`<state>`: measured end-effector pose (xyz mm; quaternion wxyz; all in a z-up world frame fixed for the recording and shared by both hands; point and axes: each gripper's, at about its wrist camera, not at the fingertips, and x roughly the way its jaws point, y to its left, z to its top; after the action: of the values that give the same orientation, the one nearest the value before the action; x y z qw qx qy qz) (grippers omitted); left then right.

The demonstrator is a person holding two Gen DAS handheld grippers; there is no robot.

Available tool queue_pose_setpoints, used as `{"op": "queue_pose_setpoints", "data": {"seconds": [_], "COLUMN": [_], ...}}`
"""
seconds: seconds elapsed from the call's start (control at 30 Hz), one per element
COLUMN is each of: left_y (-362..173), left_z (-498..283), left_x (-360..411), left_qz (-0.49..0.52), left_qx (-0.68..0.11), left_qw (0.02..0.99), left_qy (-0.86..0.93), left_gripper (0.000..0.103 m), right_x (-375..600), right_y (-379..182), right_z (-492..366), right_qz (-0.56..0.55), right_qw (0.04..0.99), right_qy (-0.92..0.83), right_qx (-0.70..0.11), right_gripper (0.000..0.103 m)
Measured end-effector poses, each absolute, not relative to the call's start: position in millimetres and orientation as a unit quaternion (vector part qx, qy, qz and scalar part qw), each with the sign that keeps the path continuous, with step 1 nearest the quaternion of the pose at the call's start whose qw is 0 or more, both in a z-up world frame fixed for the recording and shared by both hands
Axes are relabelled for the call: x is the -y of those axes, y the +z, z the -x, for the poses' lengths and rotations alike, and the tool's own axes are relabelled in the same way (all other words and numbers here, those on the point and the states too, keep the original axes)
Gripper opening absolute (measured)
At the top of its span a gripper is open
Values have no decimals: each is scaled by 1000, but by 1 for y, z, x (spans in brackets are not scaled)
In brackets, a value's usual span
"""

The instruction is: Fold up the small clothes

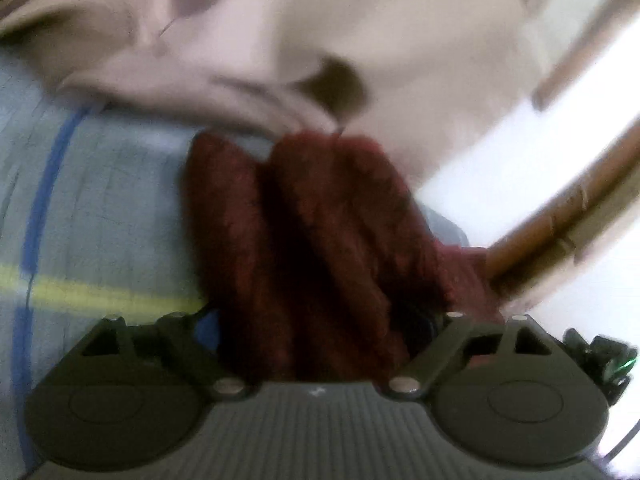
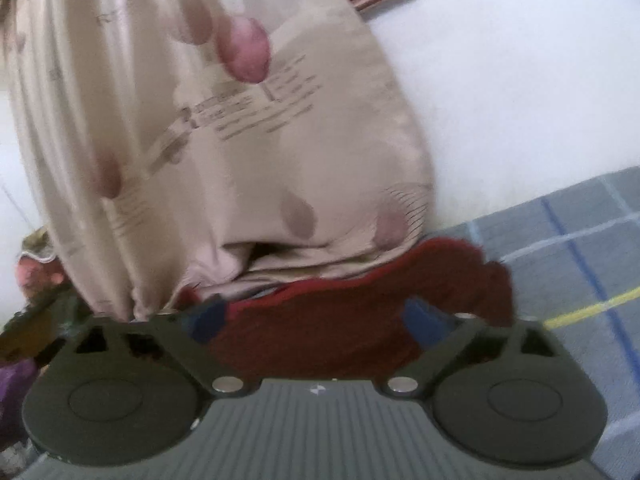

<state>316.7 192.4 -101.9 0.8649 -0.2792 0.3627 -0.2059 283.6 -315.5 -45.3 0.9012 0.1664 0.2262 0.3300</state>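
Observation:
A small dark red fuzzy garment (image 1: 320, 240) lies bunched in folds on a grey checked bed sheet (image 1: 100, 200). In the left wrist view it fills the space between my left gripper's (image 1: 320, 320) arms, and the fingertips are hidden under the cloth. In the right wrist view the same red garment (image 2: 340, 320) lies spread between my right gripper's (image 2: 316, 320) blue fingertips (image 2: 206, 322), which stand wide apart over it. Both views are blurred.
A beige curtain with pink and brown spots (image 2: 224, 140) hangs down to the bed just behind the garment. A white wall (image 2: 520, 100) is behind it. A brown wooden rail (image 1: 560, 208) runs at the right of the left view.

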Motion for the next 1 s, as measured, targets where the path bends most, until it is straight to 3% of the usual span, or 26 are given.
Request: {"op": "queue_pose_setpoints", "data": {"seconds": [0.03, 0.1, 0.13, 0.23, 0.43, 0.63, 1.0], "left_y": [-103, -102, -100, -84, -23, 27, -20], "left_z": [-320, -322, -322, -308, -289, -289, -250], "left_x": [-189, -181, -178, -168, -124, -37, 72], "left_qz": [266, 252, 245, 245, 241, 202, 221], "left_qx": [-355, -352, -355, -340, -325, -332, -302], "left_qw": [870, 877, 877, 886, 896, 897, 878], "left_qy": [-212, -207, -212, -199, -185, -212, -297], "left_gripper": [88, 77, 54, 37, 37, 37, 36], "right_x": [312, 306, 305, 303, 300, 325, 365], "right_y": [-47, -52, -52, -58, -60, -64, -87], "right_z": [-280, -273, -271, -267, -265, -267, -260], "right_qz": [-165, -160, -159, -173, -251, -400, -535], "right_qw": [899, 896, 895, 890, 849, 779, 687], "right_qy": [334, 339, 340, 341, 393, 415, 396], "right_qx": [-229, -238, -241, -251, -248, -248, -292], "right_gripper": [103, 103, 103, 103, 103, 103, 103]}}
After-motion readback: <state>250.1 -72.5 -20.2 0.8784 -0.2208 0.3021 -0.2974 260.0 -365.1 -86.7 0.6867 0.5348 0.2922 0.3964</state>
